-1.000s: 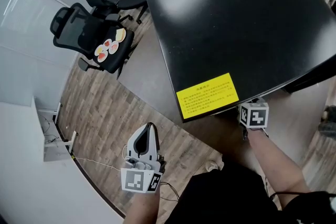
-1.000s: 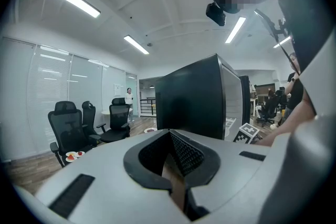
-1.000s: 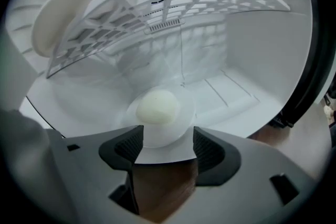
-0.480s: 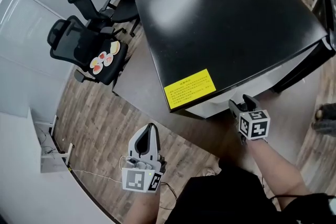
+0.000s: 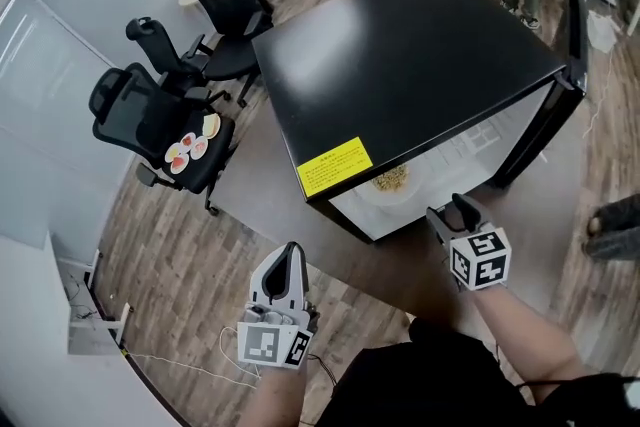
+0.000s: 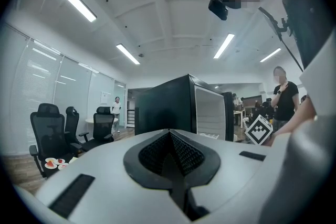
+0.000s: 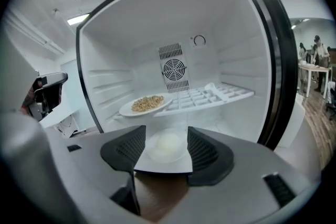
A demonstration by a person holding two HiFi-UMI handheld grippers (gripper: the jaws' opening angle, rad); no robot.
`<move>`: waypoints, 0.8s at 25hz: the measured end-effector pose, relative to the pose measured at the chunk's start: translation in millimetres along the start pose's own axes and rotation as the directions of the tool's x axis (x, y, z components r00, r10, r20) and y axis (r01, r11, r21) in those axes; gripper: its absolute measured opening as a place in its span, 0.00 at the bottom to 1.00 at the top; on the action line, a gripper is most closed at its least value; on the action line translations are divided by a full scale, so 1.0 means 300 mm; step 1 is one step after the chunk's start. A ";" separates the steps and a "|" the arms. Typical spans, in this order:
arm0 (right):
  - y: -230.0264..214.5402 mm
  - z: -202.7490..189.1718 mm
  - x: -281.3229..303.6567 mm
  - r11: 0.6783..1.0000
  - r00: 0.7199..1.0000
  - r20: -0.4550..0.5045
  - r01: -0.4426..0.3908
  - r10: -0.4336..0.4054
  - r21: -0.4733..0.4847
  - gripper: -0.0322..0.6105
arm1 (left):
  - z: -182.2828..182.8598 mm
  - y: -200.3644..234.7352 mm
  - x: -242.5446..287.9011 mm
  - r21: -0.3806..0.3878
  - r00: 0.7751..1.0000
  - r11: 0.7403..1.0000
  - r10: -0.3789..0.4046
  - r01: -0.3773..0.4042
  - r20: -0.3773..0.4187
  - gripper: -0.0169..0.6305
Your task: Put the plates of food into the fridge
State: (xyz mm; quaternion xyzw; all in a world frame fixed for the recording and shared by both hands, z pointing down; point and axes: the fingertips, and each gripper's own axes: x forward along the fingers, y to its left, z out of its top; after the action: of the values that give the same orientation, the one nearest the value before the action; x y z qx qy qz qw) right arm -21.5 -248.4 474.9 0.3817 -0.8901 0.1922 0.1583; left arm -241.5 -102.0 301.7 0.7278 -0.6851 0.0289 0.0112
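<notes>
Drawn back since a second ago, the right gripper [image 7: 165, 148] is held with jaws spread, empty, before the now-opened fridge [image 5: 420, 55]. One plate [image 7: 144, 105] is seen on the shelf [image 7: 210, 94] at 11 o'clock, a second plate [image 7: 166, 145] on the fridge floor. The left gripper [image 6: 169, 136] is held with jaws pressed together; more plates [image 5: 190, 147] are left on a chair [image 5: 135, 105] at 10 o'clock.

Nothing legible anywhere. Centre of the head view: a yellow label [image 5: 335, 167] stuck on the top of the black fridge [image 5: 400, 55], near its front left corner, printed with several lines of dark characters, too small to read. Lower in that view: black-and-white square markers, no letters or digits, on the cubes of the left gripper [image 5: 290, 253] and the right gripper [image 5: 447, 213]. At right in the left gripper view: another such marker cube [image 6: 261, 130].
</notes>
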 end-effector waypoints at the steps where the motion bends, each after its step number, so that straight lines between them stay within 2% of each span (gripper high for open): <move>1: 0.003 0.020 -0.023 1.000 1.000 0.017 0.002 -0.002 -0.017 0.45 | 0.003 -0.012 -0.001 -0.001 1.000 1.000 -0.005 0.005 0.006 0.03; 6: 0.018 0.119 -0.131 0.998 0.995 0.099 0.016 -0.010 -0.061 0.33 | 0.029 -0.062 -0.018 0.002 0.999 1.000 -0.023 0.023 0.027 0.03; 11: 0.033 0.192 -0.224 0.997 0.988 0.155 0.012 0.000 -0.077 0.26 | 0.056 -0.104 -0.044 0.009 0.999 0.999 -0.034 0.033 0.037 0.03; 16: 0.033 0.228 -0.305 0.992 0.979 0.201 0.056 -0.033 -0.112 0.07 | 0.084 -0.127 -0.089 0.017 0.998 0.999 -0.033 0.032 0.050 0.03; 20: 0.031 0.243 -0.347 0.991 0.974 0.223 0.064 -0.037 -0.117 0.06 | 0.090 -0.145 -0.112 0.019 0.998 0.999 -0.038 0.037 0.055 0.03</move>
State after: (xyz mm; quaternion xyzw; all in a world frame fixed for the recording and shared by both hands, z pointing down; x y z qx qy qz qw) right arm 30.3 -212.0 364.6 0.4127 -0.9023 0.0890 0.0870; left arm -199.4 -67.5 273.9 0.7410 -0.6712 0.0149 -0.0139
